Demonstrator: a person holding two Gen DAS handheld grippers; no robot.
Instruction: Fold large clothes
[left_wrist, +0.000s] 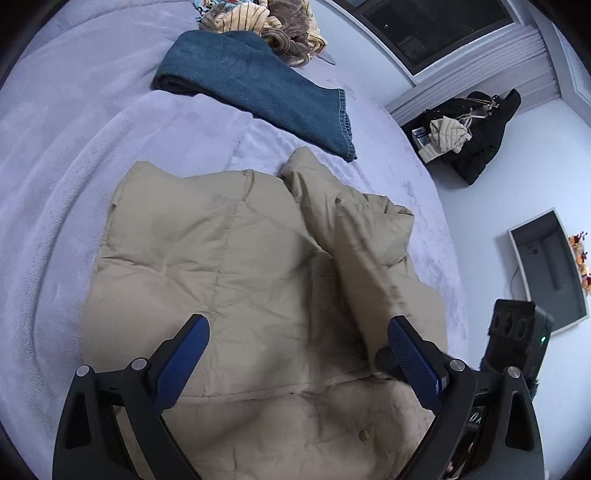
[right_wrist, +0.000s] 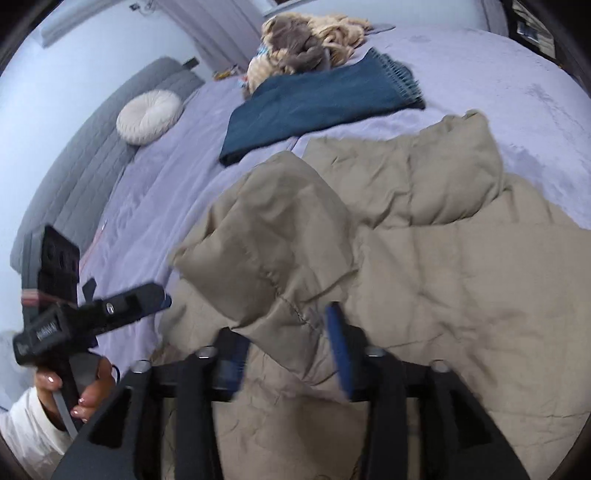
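A beige puffer jacket (left_wrist: 236, 258) lies spread on the lilac bed, with one sleeve (left_wrist: 354, 236) folded over its right side. My left gripper (left_wrist: 297, 332) is open just above the jacket's near part and holds nothing. In the right wrist view the jacket (right_wrist: 443, 266) fills the middle. My right gripper (right_wrist: 288, 332) has its jaws partly open with the sleeve cuff (right_wrist: 258, 266) lying between and above the blue pads (right_wrist: 338, 343); the frame is blurred. The left gripper also shows in the right wrist view (right_wrist: 162, 295), held by a hand at the left.
A folded dark teal towel (left_wrist: 258, 85) lies beyond the jacket, with a heap of striped and brown clothes (left_wrist: 273, 26) behind it. The bed edge (left_wrist: 439, 206) runs down the right. A round white cushion (right_wrist: 149, 116) rests against the grey headboard (right_wrist: 74, 177). Dark clothes (left_wrist: 476, 133) lie on the floor.
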